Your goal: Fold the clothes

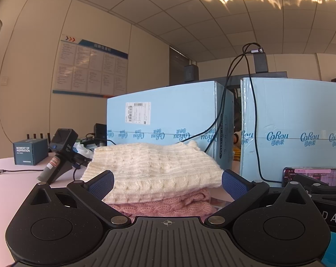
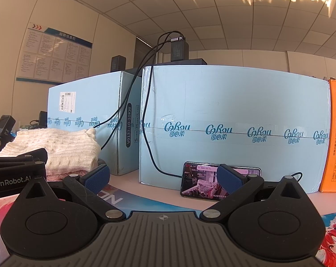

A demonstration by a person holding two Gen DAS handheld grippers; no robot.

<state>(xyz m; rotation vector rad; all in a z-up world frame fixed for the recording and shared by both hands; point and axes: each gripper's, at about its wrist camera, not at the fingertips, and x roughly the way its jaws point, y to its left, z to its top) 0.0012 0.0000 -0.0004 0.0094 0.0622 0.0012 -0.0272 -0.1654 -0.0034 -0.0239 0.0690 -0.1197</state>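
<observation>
The left gripper [image 1: 168, 183] holds its blue-padded fingers [image 1: 102, 183] wide apart, clamped on nothing. Straight ahead between them sits a folded cream cable-knit sweater [image 1: 150, 166], stacked on top of a folded pink knit sweater [image 1: 165, 204] whose edge shows just below it; whether either pad touches the wool cannot be told. Both garments rest on the pale worktop [image 1: 3, 171]. Beyond the left finger stands a black handheld device [image 1: 61, 153], and farther out a small dark-blue box [image 1: 30, 151]. Behind the stack rise two light-blue cartons [image 1: 168, 120] with black cables [image 1: 252, 115] trailing down them. The right gripper [image 2: 163, 178] also has its fingers [image 2: 230, 178] spread apart and empty. Past its right finger a lit phone [image 2: 199, 184] leans against the nearer carton [image 2: 234, 111], partly hidden by the pad. Well off beyond its left finger lies the sweater stack [image 2: 56, 149], with the left gripper's black body [image 2: 14, 173] in front of it. An orange box [image 2: 334, 138] stands far beyond the right finger.
</observation>
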